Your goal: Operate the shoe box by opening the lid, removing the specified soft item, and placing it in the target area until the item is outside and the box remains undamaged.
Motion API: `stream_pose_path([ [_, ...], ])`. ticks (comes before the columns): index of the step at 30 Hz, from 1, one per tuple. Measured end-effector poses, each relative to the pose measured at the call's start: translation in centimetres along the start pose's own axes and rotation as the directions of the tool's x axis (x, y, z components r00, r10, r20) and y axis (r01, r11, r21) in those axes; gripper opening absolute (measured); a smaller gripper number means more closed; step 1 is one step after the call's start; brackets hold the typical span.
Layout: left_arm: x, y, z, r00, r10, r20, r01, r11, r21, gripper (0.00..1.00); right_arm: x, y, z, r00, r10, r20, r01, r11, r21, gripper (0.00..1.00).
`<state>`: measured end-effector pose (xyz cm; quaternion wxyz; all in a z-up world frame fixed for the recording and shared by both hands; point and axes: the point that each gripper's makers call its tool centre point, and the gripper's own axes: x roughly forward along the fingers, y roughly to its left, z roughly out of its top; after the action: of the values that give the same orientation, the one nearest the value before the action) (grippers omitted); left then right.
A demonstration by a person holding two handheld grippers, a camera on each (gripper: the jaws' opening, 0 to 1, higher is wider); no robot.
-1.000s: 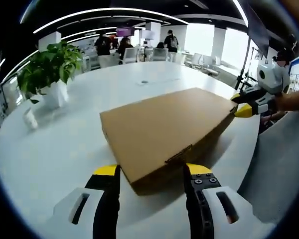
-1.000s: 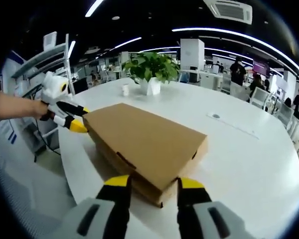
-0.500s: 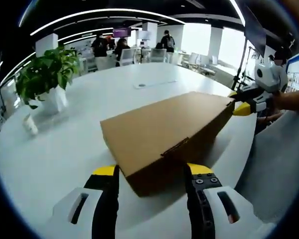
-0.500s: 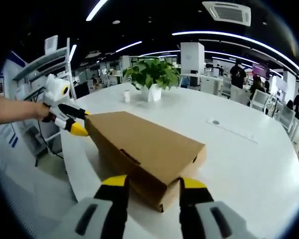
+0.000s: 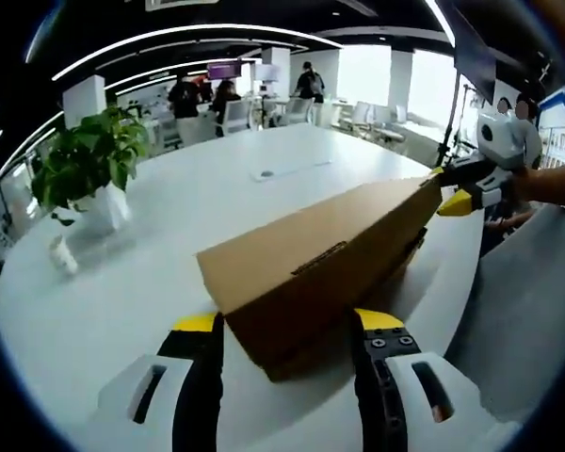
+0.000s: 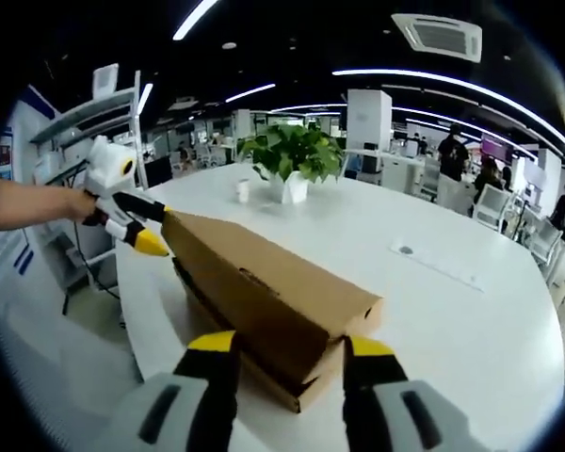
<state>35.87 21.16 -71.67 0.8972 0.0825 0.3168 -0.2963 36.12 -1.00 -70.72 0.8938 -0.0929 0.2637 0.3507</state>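
Here the shoe box lid tilts up between both open tools, left tool and right tool at opposite corners.

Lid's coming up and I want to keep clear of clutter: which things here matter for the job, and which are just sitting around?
Job:
shoe box, front edge raised
lid
left gripper, fingers either side of one box corner
right gripper, at the opposite corner

Lying about:
potted plant
small white cup
white table
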Motion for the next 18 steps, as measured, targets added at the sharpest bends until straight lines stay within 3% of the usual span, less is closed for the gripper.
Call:
stream_pose_path([
  [18, -0.5, 1.1, 2.9, 0.998, 0.04, 0.048, -0.041, 0.999, 0.013, 0.54, -0.2, -1.5, 2.8, 0.998, -0.034, 0.049, 0.035, 0.999, -0.021, 0.38],
])
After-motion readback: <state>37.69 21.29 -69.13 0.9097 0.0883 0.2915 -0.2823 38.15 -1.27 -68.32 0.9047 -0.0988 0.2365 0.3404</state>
